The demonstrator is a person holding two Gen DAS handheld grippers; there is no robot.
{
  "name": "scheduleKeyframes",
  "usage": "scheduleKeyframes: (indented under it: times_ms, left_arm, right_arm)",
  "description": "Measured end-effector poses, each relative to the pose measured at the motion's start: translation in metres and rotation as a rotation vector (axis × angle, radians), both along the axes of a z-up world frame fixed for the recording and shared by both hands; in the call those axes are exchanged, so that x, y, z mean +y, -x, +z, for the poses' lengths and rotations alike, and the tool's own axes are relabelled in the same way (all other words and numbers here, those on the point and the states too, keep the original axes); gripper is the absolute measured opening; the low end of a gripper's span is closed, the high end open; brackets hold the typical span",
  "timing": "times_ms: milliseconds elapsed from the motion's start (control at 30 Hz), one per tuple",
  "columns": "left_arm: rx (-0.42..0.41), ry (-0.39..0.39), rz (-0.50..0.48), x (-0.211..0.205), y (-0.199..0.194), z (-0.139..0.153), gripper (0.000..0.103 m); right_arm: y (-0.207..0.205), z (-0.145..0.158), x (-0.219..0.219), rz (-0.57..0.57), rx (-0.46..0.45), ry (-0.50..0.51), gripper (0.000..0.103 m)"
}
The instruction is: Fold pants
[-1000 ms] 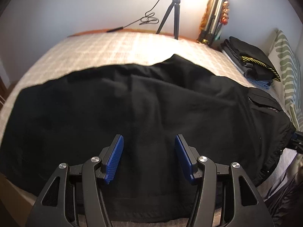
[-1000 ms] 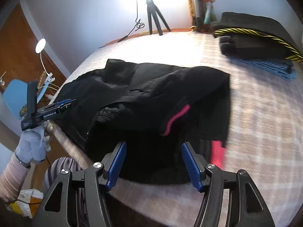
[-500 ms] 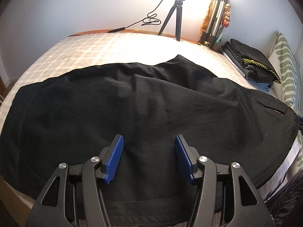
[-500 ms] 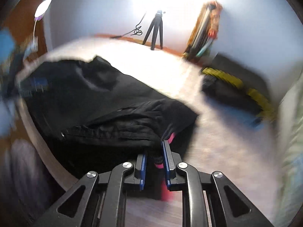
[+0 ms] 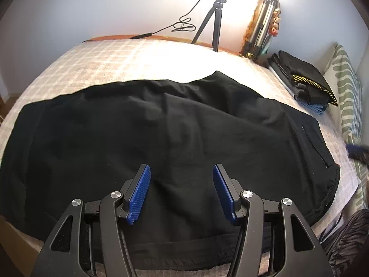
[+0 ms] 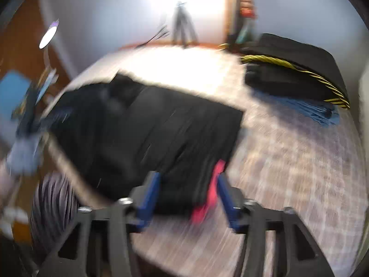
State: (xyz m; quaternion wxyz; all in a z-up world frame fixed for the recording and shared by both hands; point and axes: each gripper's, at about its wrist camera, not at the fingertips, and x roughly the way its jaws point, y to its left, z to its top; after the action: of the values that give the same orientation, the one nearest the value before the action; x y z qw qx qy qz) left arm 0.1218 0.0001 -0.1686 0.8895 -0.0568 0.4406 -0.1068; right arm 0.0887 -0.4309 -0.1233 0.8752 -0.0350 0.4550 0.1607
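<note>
Black pants [image 5: 161,138] lie spread flat across the checked bed cover [image 5: 103,64], waistband end to the right. My left gripper [image 5: 181,184] hovers open above their near edge, blue pads apart, nothing between them. In the blurred right wrist view the same pants [image 6: 161,133] show a pink inner patch [image 6: 207,198] at the near corner. My right gripper [image 6: 188,191] is over that corner with its jaws opening; the cloth edge lies between the blue pads, which do not press on it. The right gripper also shows as a dark blur [image 5: 358,151] in the left wrist view.
A stack of folded clothes [image 5: 304,83], black with yellow cord over blue, sits at the bed's far right near a striped pillow [image 5: 348,97]. A tripod [image 5: 214,20] and cable stand by the far wall. A gloved hand [image 6: 20,152] holds the other gripper at left.
The right gripper shut on the pants' waistband corner, pulled it out flat, then let go and lifted back. The bunched right end now lies smooth. The left gripper stayed still.
</note>
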Motion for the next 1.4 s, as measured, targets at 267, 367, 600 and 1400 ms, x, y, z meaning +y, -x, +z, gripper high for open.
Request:
scheduleKeyframes:
  times_ms: [267, 367, 600, 1400]
  left_arm:
    - [0.009, -0.029, 0.035, 0.007, 0.002, -0.004, 0.055]
    - [0.017, -0.027, 0.047, 0.012, 0.001, -0.008, 0.055]
    - [-0.003, -0.069, 0.060, 0.007, 0.001, -0.011, 0.055]
    - [0.042, 0.225, 0.545, 0.226, 0.080, 0.025, 0.066]
  right_arm:
    - [-0.106, -0.045, -0.036, -0.173, 0.066, -0.162, 0.074]
    - [-0.123, -0.059, -0.040, -0.180, 0.091, -0.226, 0.074]
    - [-0.126, -0.062, -0.027, -0.097, 0.075, -0.238, 0.025]
    - [-0.070, 0.006, 0.015, -0.140, -0.051, 0.058, 0.051]
